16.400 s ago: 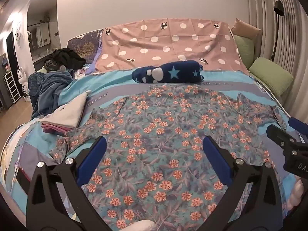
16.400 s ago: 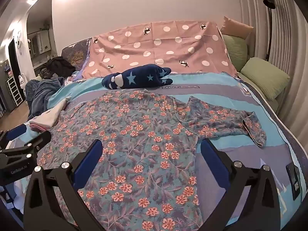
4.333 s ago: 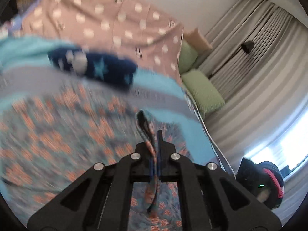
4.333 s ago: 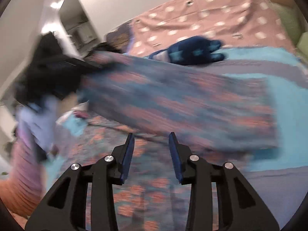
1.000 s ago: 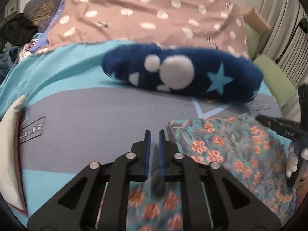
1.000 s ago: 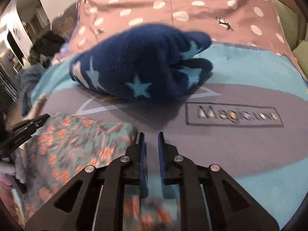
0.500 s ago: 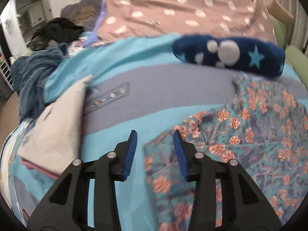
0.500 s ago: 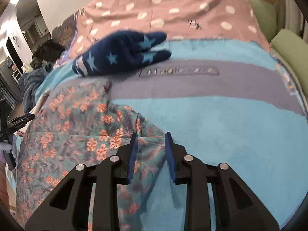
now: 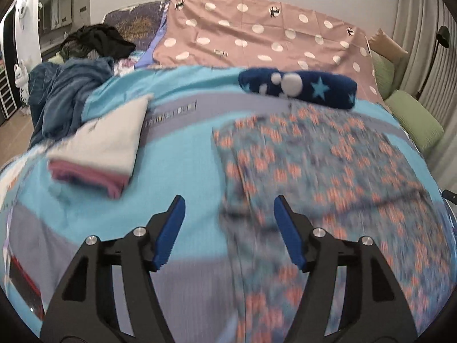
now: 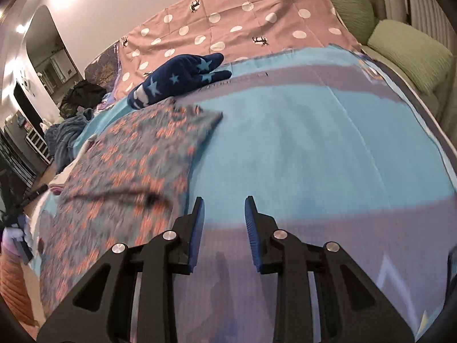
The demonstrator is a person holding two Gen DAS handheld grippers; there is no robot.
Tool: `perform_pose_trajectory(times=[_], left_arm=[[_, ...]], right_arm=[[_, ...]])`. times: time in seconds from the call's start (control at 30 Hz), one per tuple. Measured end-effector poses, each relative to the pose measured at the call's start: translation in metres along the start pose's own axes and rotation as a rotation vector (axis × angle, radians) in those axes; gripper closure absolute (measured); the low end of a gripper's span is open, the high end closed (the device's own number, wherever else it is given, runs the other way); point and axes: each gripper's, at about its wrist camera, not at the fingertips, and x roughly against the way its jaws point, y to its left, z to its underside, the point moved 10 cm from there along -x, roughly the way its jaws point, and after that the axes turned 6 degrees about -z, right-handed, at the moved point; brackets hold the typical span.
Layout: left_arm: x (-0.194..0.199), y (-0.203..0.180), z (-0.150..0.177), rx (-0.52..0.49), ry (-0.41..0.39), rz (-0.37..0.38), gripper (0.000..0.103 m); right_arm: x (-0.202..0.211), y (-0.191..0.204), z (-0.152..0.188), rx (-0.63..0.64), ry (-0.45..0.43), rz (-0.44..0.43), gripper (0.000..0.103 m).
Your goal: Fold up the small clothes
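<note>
left gripper (image 9: 227, 230): fingers spread wide apart, nothing between them; it hangs above the bedspread with its right finger over the left edge of the shirt.
right gripper (image 10: 224, 225): fingers parted by a moderate gap, holding nothing; it sits over bare bedspread just right of the shirt's edge.
floral shirt (image 9: 322, 171): teal with orange flowers, lying flat as a long folded panel on the bed, blurred in both views; its far end lies just short of the navy roll.
bedspread (image 10: 314, 143): turquoise with grey-lilac bands, covering the bed under the shirt.
folded stack (image 9: 100, 148): a white piece on top of pink ones, lying on the bedspread left of the shirt, apart from it.
navy star fleece (image 9: 300, 88): rolled up, lying across the bed beyond the shirt.
pink dotted cover (image 9: 257, 34): white dots, spread at the head of the bed behind the fleece.
green cushions (image 10: 408, 54): along the right side of the bed.
blue blanket (image 9: 65, 91): bunched at the far left edge.
</note>
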Motion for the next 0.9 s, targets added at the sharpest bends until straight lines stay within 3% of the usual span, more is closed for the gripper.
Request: perform_pose_trajectory(times=[0.27, 0.57, 0.67, 0.7, 0.73, 0.8, 0.9], left_arm=[[0.027, 0.011, 0.071, 0.101, 0.077, 0.054, 0.037], [0.064, 0.009, 0.141, 0.101, 0.137, 0.145, 0.038], [0.073, 0.009, 0.161, 0.108, 0.155, 0.164, 0.043], [0.079, 0.01, 0.167, 0.103, 0.151, 0.164, 0.051], [0.082, 0.011, 0.171, 0.094, 0.15, 0.156, 0.073], [0.093, 0.017, 0.178, 0.12, 0.158, 0.168, 0.096], [0.11, 0.031, 0.184, 0.164, 0.137, 0.169, 0.097]], right_arm=[[0.028, 0.021, 0.05, -0.017, 0.013, -0.07, 0.074], [0.051, 0.04, 0.104, -0.042, 0.041, -0.132, 0.073], [0.058, 0.04, 0.122, -0.049, 0.04, -0.125, 0.072], [0.061, 0.04, 0.126, -0.055, 0.036, -0.126, 0.071], [0.064, 0.04, 0.131, -0.063, 0.031, -0.126, 0.071], [0.068, 0.038, 0.136, -0.077, 0.026, -0.121, 0.068], [0.076, 0.039, 0.142, -0.082, 0.024, -0.125, 0.068]])
